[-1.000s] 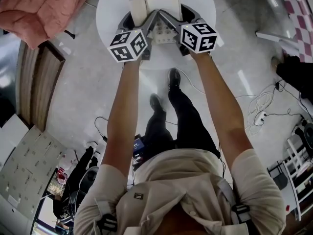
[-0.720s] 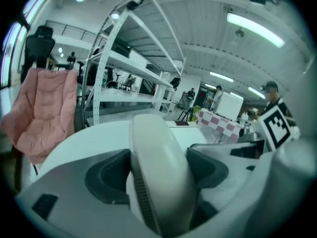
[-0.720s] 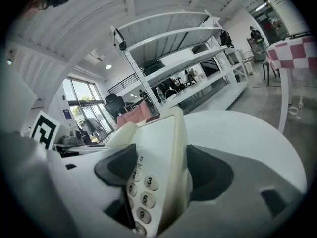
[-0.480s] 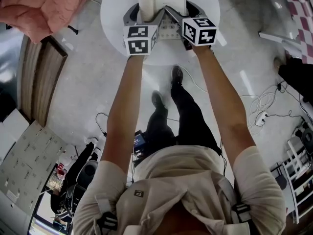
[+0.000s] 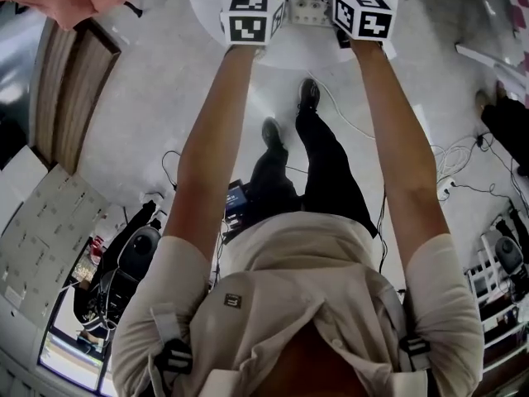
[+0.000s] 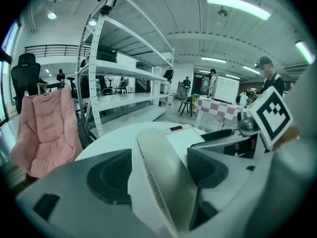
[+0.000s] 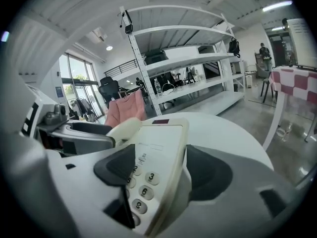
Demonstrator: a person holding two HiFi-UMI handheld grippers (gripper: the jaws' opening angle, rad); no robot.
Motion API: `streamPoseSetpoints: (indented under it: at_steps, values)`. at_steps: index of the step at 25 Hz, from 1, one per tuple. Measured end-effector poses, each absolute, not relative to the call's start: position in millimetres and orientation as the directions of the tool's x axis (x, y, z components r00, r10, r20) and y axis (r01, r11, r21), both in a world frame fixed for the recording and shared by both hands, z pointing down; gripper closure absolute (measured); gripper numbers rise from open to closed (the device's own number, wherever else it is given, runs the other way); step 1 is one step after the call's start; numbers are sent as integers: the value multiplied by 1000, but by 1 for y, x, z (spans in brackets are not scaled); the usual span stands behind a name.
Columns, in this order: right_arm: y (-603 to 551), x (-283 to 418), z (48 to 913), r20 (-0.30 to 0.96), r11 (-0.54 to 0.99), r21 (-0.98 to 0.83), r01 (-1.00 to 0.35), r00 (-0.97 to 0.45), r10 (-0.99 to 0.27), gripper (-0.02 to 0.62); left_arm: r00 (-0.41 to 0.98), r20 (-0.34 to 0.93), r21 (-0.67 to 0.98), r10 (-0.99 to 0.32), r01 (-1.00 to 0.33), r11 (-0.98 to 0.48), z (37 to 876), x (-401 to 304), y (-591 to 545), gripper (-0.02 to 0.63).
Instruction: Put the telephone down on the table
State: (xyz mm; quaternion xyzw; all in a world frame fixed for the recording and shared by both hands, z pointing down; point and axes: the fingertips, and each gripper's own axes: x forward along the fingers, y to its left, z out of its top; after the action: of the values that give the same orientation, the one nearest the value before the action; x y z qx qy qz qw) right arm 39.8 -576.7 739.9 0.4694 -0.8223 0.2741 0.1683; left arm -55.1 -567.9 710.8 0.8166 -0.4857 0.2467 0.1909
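Note:
The white telephone [image 5: 308, 5], a desk set with a keypad, is gripped from both sides over the round white table [image 5: 289, 50]. My left gripper [image 6: 163, 175] is shut on its left side, where the handset [image 6: 166, 182] lies. The right gripper [image 7: 158, 175] is shut on the right side by the number keys, with the telephone [image 7: 156, 148] running forward between its jaws. In the head view only the marker cubes of the left gripper [image 5: 251, 16] and right gripper [image 5: 361, 13] and the keypad show, at the top edge. Whether the telephone touches the table [image 7: 223, 133] cannot be told.
A pink padded chair [image 6: 47, 128] stands left of the table, with tall white shelving [image 6: 124, 78] behind it. A table with a checked cloth [image 6: 223, 112] and people stand further back. Cables [image 5: 442, 172] lie on the floor at my right.
Both grippers and the telephone have moved forward, up to the top edge of the head view. The grips have not changed.

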Motion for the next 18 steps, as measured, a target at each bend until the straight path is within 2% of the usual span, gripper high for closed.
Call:
streamPoseSetpoints:
  at_steps: [6, 14, 18]
  values:
    - [-571, 52, 725, 541, 409, -237, -881, -469, -698, 296, 414, 576, 63, -705, -882, -467, 700, -64, -554, 268]
    - [-571, 60, 681, 523, 403, -183, -897, -436, -732, 313, 423, 512, 47, -748, -883, -467, 640, -76, -550, 270]
    - [-556, 73, 638, 495, 413, -146, -899, -428, -756, 372, 454, 479, 53, -751, -869, -491, 598, -63, -532, 273]
